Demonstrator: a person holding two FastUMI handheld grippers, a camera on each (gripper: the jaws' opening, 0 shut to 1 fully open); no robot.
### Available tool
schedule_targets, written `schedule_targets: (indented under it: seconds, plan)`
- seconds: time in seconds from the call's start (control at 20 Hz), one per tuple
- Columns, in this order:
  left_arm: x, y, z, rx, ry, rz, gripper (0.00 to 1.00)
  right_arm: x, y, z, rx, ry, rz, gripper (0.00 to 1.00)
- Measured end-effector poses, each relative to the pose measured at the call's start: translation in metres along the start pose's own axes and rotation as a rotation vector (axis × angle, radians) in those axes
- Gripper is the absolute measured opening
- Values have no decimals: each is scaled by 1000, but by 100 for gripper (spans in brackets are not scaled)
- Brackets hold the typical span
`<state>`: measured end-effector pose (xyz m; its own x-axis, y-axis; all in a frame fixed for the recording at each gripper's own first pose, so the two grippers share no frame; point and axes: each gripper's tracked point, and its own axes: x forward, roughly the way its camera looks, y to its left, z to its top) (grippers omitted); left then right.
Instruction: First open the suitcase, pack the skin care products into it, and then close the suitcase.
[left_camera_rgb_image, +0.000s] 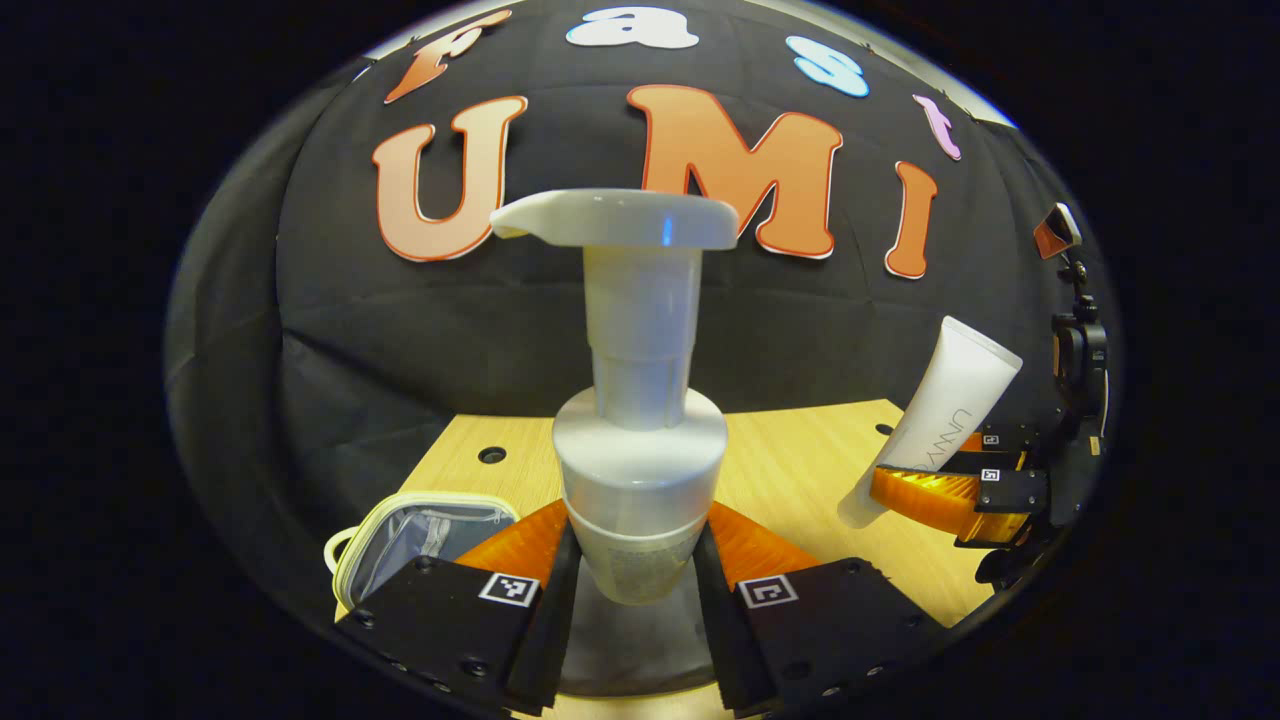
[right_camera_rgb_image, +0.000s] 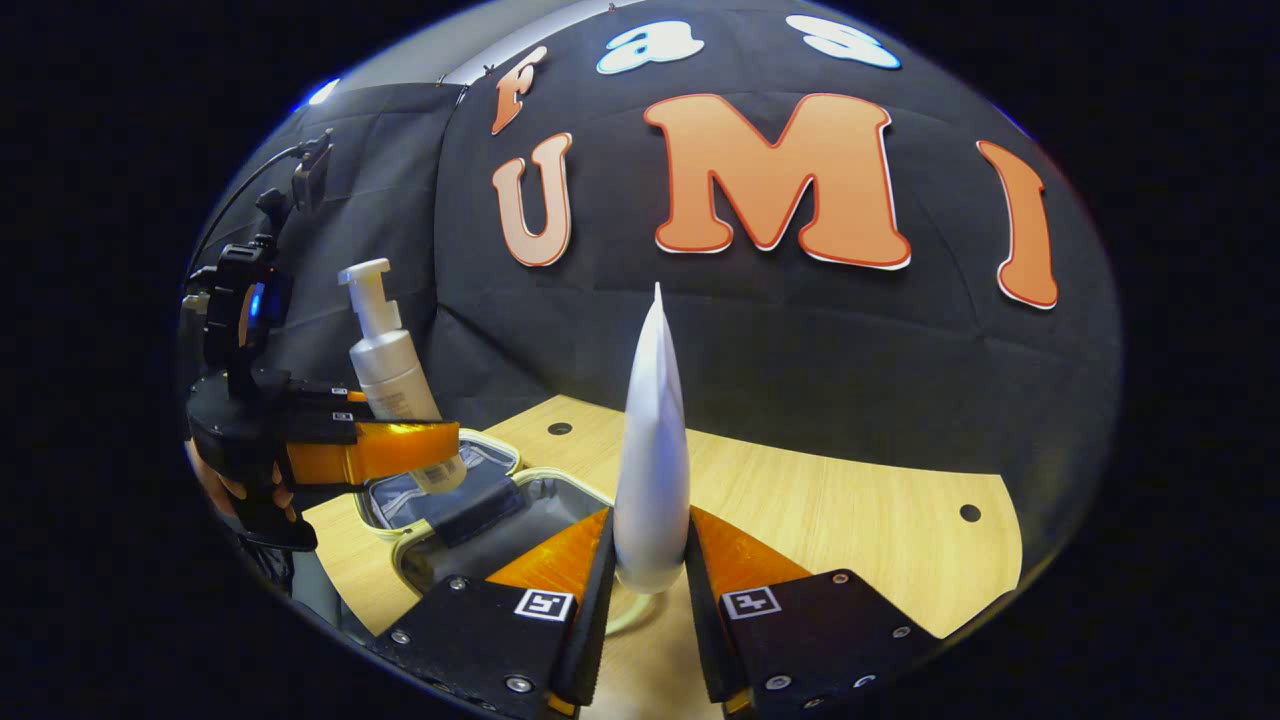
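Wooden table stood pale against the black cloth wall, with small round holes in its top.

Suitcase, a small zip case with a cream rim and grey lining, lay open on the table's left part in the right gripper view; both halves were spread flat, with a dark strap across the inside. Left gripper view caught one open half at lower left, near the table's edge.

Pump bottle, white, with a broad pump head, was upright and clamped at its lower body between the left gripper's two fingers, jaws closed against both its sides. In the right gripper view this bottle hung above the open suitcase, in the left gripper, with a hand partly visible behind.

Tube, white, stood cap down, its crimped end up, pinched between the right gripper's fingers, jaws closed on it. Left gripper view showed that tube tilted above the table's right part, in the right gripper.
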<state>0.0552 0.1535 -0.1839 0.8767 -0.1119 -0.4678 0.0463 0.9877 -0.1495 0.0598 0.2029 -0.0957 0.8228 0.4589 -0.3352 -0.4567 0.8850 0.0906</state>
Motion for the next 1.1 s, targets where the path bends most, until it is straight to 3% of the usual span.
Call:
schedule_targets:
  seconds: [0.25,0.6,0.95,1.1]
  plan:
    - [23,10,-45,-6,139,-49,58,16,29,-13,26,45,19,40]
    - [51,10,-113,-17,385,-89,57,19,22,-27,63,78,-17,40]
    - [61,10,-156,8,601,-83,58,20,20,-36,106,104,-29,40]
    - [59,15,-174,29,699,-45,58,22,25,-45,122,123,-21,40]
